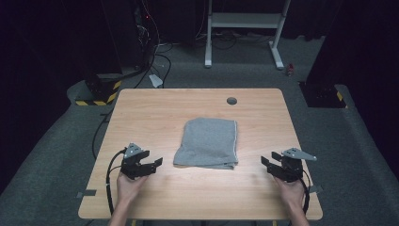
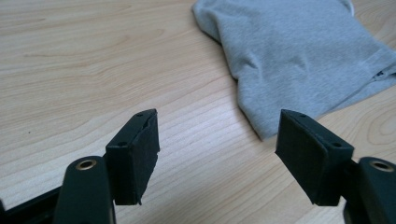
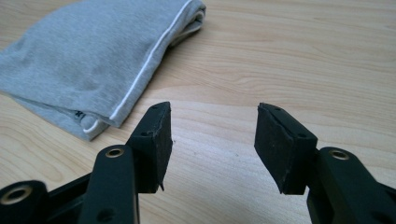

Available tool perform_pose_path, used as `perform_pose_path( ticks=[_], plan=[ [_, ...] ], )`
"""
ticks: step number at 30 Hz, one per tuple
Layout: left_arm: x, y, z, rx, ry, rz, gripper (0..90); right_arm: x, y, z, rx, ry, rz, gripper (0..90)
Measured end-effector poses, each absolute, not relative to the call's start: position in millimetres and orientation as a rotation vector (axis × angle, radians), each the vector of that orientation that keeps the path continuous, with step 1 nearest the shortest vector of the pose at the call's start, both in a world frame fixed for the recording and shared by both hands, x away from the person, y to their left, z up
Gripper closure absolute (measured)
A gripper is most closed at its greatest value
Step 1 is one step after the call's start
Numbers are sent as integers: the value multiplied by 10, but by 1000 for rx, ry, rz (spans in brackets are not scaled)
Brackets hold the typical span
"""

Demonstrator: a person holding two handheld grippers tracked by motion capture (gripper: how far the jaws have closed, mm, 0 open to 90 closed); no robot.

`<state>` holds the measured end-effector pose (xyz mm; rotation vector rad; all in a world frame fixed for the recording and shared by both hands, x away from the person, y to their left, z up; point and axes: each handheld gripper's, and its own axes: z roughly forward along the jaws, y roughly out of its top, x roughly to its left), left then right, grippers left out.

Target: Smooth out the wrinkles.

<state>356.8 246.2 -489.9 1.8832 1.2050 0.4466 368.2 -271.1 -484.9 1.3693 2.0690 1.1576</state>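
Note:
A folded grey cloth (image 1: 207, 142) lies in the middle of the wooden table (image 1: 155, 108), with a white seam along its right edge. My left gripper (image 1: 155, 164) rests near the table's front left, a short way left of the cloth, jaws open and empty. In the left gripper view the cloth (image 2: 299, 56) lies ahead and to the right of the open gripper (image 2: 217, 140). My right gripper (image 1: 265, 161) sits at the front right, a little right of the cloth, also open with nothing in it. In the right gripper view the cloth (image 3: 93, 60) lies ahead to the left of the gripper (image 3: 212, 135).
A small round grommet (image 1: 231, 100) is set in the table near its back edge. Beyond the table stand a white desk frame (image 1: 244, 28) and a black base with yellow-black striping (image 1: 96, 92) on the grey carpet.

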Motion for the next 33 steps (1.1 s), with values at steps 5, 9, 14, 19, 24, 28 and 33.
perform_pose_path(
  ticks=[5,9,14,19,24,28,33],
  plan=[
    [3594,2480,-4955,1896,1232,446,302,3714,-2738,-4909,1387,2077,1123,458],
    [3626,2492,-5003,1909,1252,448,302,3742,-2761,-4960,1409,2081,1095,458],
    [3665,2506,-5062,1913,1281,448,303,3777,-2775,-5002,1424,2082,1064,458],
    [3702,2530,-5110,1929,1302,469,304,3829,-2781,-5046,1435,2090,1030,455],
    [3737,2537,-5148,1944,1321,489,306,3877,-2772,-5089,1443,2092,994,451],
    [3764,2545,-5172,1949,1336,502,308,3906,-2762,-5121,1451,2097,970,443],
    [3788,2532,-5203,1954,1351,514,309,3930,-2753,-5150,1456,2098,945,435]
  ],
)
